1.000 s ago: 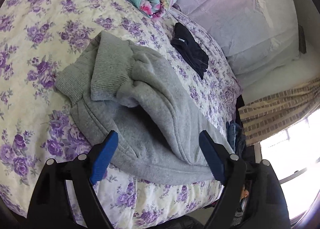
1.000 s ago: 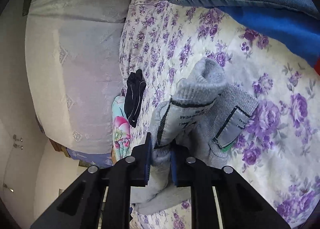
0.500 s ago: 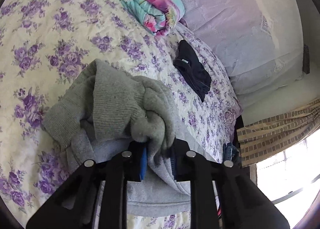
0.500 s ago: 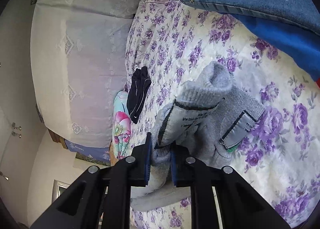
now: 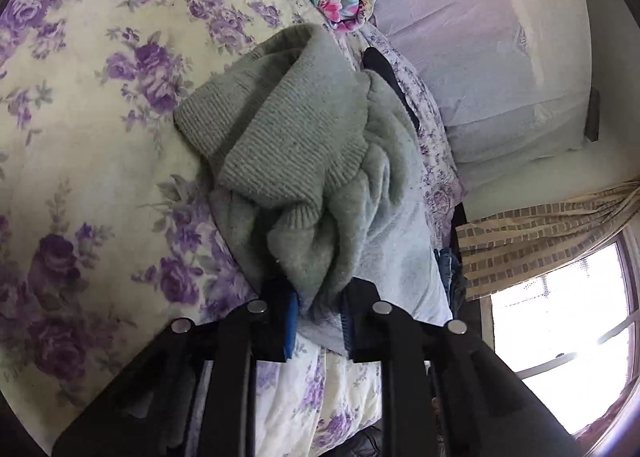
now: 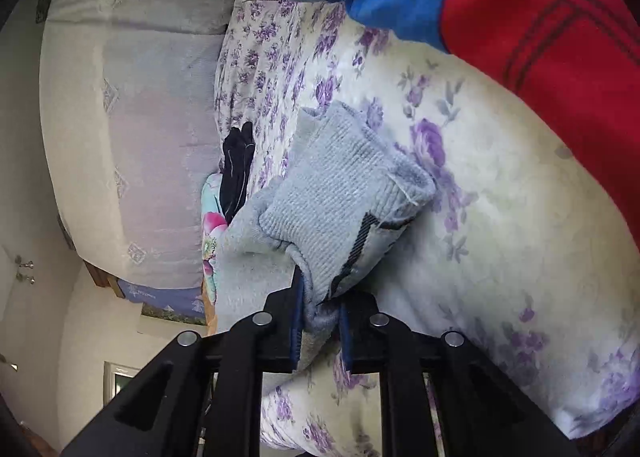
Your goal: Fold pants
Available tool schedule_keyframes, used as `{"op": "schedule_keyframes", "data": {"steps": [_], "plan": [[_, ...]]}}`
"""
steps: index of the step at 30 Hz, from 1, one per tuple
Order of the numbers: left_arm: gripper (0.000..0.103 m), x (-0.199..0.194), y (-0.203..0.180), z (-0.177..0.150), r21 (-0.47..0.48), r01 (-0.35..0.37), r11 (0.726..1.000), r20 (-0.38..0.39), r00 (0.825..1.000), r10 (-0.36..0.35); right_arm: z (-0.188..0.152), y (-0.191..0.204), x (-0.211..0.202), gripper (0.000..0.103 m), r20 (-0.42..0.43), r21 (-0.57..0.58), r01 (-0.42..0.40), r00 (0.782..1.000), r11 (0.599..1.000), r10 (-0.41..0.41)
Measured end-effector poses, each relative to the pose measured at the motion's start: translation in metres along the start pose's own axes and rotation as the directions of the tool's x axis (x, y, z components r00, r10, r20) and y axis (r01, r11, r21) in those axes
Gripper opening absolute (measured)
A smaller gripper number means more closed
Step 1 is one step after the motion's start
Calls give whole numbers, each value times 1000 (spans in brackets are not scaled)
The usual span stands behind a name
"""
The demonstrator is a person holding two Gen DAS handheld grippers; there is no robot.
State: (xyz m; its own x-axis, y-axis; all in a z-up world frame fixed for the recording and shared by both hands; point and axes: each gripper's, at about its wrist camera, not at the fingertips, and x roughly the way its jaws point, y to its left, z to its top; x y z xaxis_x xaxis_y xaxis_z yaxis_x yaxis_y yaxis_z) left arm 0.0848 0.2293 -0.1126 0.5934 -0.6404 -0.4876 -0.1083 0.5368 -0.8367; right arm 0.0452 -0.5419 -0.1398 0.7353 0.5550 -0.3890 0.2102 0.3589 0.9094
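Both tools, left tool point(image 5: 318, 317) and right tool point(image 6: 320, 321), pinch the bunched pants point(image 5: 304, 161); uneven layers, seemingly caught, could slip and skew the fold.

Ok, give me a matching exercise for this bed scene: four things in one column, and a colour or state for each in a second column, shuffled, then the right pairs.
Things:
1. grey pants
2. bedspread
3. small garment lying near the pillow
4. left hand-held gripper

Colour or state:
A. black
B. shut on fabric
C. cream with purple flowers
D. bunched, ribbed cuff showing

Pairs: 1-D, 2-C, 3-A, 4-B

The right hand-held gripper is likewise shut on the grey pants.
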Motion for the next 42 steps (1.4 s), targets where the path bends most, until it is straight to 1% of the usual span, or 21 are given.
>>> {"op": "schedule_keyframes", "data": {"steps": [2, 3, 5, 8, 11, 14, 16, 19, 21, 22, 23, 26, 28, 30, 32, 34, 35, 37, 39, 40, 42], "plan": [[21, -5, -10, -3, 51, -44, 998, 14, 999, 43, 2, 13, -1, 20, -29, -63, 11, 999, 998, -13], [22, -10, -20, -7, 98, -95, 991, 24, 995, 93, 3, 17, -2, 23, -53, -73, 25, 998, 997, -29], [36, -27, -36, -16, 171, -176, 969, 80, 983, 165, 3, 14, -16, 52, -53, -32, 39, 998, 999, -41], [47, -53, -60, -30, 261, -213, 941, 156, 972, 177, 7, 22, -51, 52, 40, -61, 51, 998, 997, -48], [59, -55, -92, -38, 354, -183, 917, 151, 979, 137, 21, 34, -67, 52, 115, -112, 83, 991, 990, -71], [62, -28, -122, -43, 436, -147, 888, 101, 988, 114, 36, 17, -53, 52, 97, -55, 142, 986, 988, -136], [63, -6, -133, -44, 464, -133, 876, 74, 991, 112, 37, 0, -37, 52, 37, 3, 123, 992, 992, -123], [63, 27, -129, -35, 447, -119, 887, 21, 992, 123, 40, -1, -18, 50, -2, -30, 112, 994, 993, -112], [63, 48, -119, -27, 426, -144, 893, -3, 987, 160, 42, 2, -12, 41, -3, -51, 85, 996, 995, -85], [63, 56, -114, -24, 418, -161, 894, -5, 984, 180, 43, 7, -8, 24, -5, -69, 76, 997, 995, -77], [61, 59, -109, -22, 409, -160, 898, -11, 984, 180, 44, 15, -8, 16, 6, -95, 76, 997, 993, -75], [57, 52, -97, -17, 374, -123, 919, -10, 991, 136, 49, 54, -17, 8, 54, -205, 8, 999, 979, 3], [57, 44, -88, -15, 350, -144, 926, 23, 989, 145, 55, 87, -29, 7, 83, -309, -34, 995, 950, 63], [56, 37, -79, -14, 320, -127, 939, 24, 992, 125, 59, 98, -33, 7, 101, -368, -6, 994, 930, 46], [55, 33, -73, -16, 304, -111, 946, 23, 994, 109, 63, 71, -24, 7, 85, -326, 63, 996, 943, -37], [55, 31, -73, -21, 318, -113, 941, 27, 994, 110, 64, 27, -6, 8, 34, -262, 179, 984, 948, -176], [55, 31, -75, -23, 328, -121, 937, 29, 993, 118, 62, 10, -2, 7, 18, -228, 190, 981, 955, -191], [56, 28, -87, -27, 352, -150, 924, 41, 989, 144, 62, 6, -12, 10, 27, -202, 145, 989, 969, -143], [59, 27, -111, -34, 413, -145, 899, 41, 989, 141, 64, 20, -32, 19, 110, -207, 183, 980, 961, -163], [62, 28, -124, -38, 453, -140, 881, 40, 990, 137, 66, 29, -45, 31, 174, -223, 219, 968, 950, -182], [71, 36, -153, -51, 544, -120, 830, 38, 992, 119, 67, 52, -65, 36, 297, -234, 278, 933, 932, -204]]}}
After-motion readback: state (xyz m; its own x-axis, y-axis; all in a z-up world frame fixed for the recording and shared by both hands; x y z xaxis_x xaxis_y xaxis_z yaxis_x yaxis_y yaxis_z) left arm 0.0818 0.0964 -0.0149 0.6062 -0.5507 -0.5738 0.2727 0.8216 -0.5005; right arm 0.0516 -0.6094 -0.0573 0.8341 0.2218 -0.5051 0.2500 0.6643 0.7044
